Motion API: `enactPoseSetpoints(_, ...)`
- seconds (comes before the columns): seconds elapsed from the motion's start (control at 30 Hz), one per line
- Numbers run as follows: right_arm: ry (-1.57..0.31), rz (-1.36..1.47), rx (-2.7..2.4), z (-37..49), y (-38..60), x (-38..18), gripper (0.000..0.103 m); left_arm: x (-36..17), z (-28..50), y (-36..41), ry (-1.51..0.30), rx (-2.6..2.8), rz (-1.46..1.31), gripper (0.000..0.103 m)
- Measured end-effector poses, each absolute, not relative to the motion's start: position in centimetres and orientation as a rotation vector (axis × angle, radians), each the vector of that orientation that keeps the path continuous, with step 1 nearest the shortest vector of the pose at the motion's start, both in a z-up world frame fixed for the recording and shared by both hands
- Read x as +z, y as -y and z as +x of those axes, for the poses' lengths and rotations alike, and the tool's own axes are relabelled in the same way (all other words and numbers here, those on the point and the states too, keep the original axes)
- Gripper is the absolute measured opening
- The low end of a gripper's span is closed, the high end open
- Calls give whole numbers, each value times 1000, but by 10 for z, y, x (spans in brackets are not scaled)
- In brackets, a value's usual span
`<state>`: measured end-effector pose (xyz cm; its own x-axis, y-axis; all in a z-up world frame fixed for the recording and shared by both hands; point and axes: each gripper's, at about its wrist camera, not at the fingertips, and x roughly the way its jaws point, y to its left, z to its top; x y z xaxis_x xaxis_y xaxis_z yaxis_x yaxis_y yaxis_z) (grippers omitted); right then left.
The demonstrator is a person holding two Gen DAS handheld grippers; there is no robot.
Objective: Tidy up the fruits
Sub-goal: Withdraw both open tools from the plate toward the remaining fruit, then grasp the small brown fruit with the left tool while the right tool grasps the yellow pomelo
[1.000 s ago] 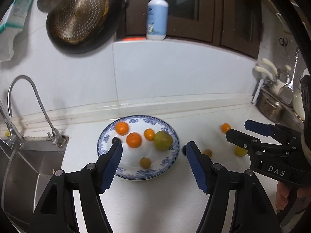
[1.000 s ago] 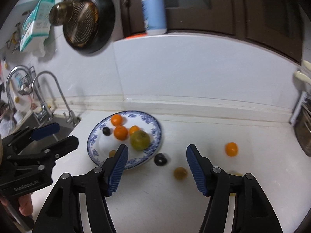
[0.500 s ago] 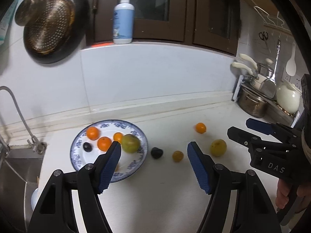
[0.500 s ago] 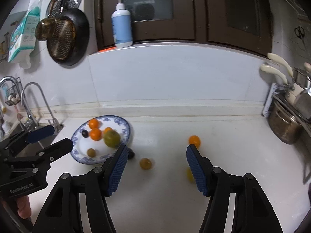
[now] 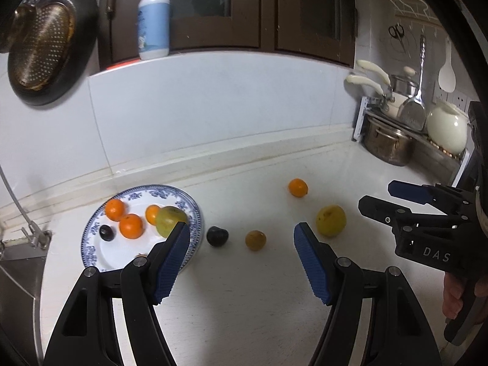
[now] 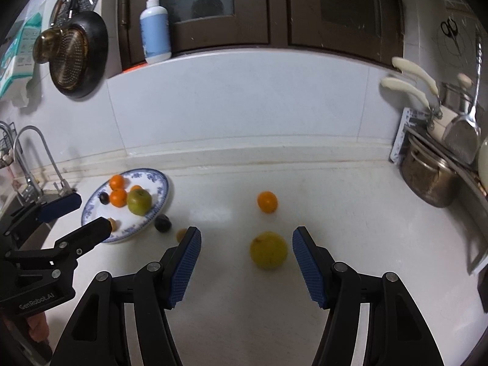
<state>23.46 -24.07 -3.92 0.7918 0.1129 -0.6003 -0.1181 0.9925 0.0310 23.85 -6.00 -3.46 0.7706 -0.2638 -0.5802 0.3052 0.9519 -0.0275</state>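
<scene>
Now both grippers hover above the white desk (image 6: 350, 213) with jaws spread apart and nothing between the pads. A yellow fruit (image 6: 268, 250) lies on the desk just ahead of the right gripper (image 6: 246, 244), between its fingers in that view. The left gripper (image 5: 241, 238) faces a small brownish fruit (image 5: 255, 240) and a dark plum (image 5: 217, 236) beside the blue-patterned plate (image 5: 91, 244), which holds oranges and a green fruit (image 5: 169, 220). One orange (image 5: 297, 187) sits apart, farther back.
</scene>
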Motion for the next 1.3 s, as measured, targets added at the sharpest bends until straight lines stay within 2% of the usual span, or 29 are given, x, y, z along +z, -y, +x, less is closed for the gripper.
enactPoseSetpoints(0.4, -735, 13, 120, 255, 256, -79, 63, -72, 258, 82, -676, -355, 117, 69)
enactPoseSetpoints(0.67, -793, 27, 130, 271, 259, -105, 63, -100, 289, 92, -770, -383, 112, 56)
enactPoseSetpoints(0.87, -824, 44, 143, 286, 262, -118, 63, -111, 308, 101, -815, -407, 135, 54)
enactPoseSetpoints(1.3, -871, 64, 150, 312, 265, -137, 63, -132, 338, 111, -919, -381, 129, 40)
